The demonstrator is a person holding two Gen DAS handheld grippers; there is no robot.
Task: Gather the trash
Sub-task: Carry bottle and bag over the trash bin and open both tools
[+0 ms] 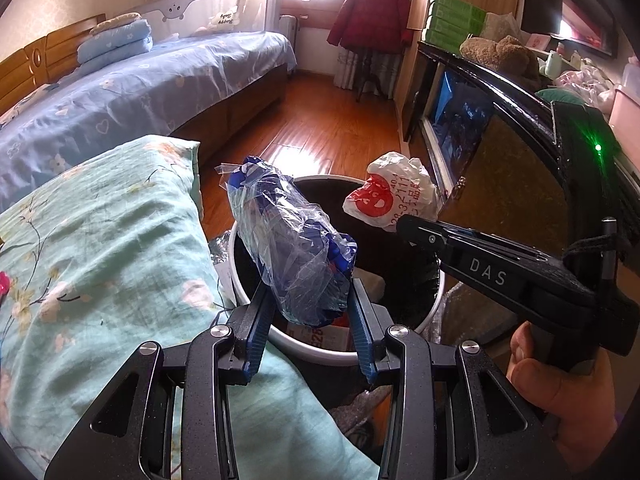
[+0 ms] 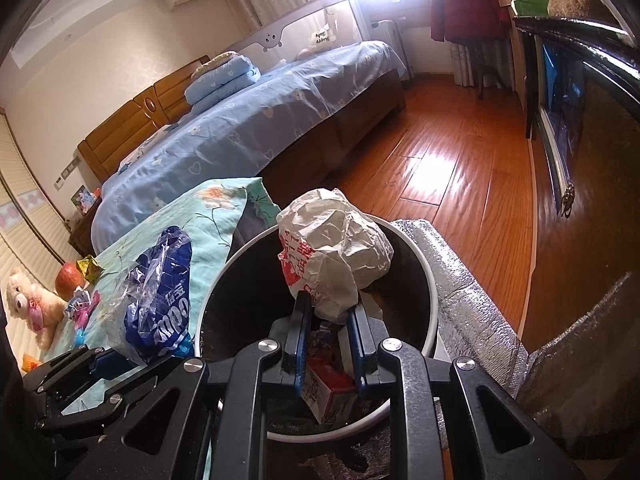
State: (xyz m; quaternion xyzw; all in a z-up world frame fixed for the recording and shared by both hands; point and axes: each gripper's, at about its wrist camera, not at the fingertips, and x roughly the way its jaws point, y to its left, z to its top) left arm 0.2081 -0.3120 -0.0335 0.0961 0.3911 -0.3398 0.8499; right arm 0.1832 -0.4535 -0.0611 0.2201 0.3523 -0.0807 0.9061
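While over bin (image 1: 256,308) — left gripper (image 1: 310,300) clamps blue wrapper (image 1: 292,248) | right gripper (image 2: 328,312) clamps paper (crumpled) (image 2: 340,248)

Background, as I see it. A bed (image 2: 248,120) under a blue patterned sheet runs along the far wall, with folded blue bedding (image 2: 224,76) near its wooden headboard (image 2: 132,120). A red coat (image 1: 372,12) hangs by the bright window. Wooden flooring (image 2: 452,152) fills the centre. A floral green cloth (image 1: 100,248) covers the nearer surface; at its far left edge lie a plush toy (image 2: 24,300) and an apple (image 2: 70,276). Silver foil padding (image 2: 460,280) lies on my right.
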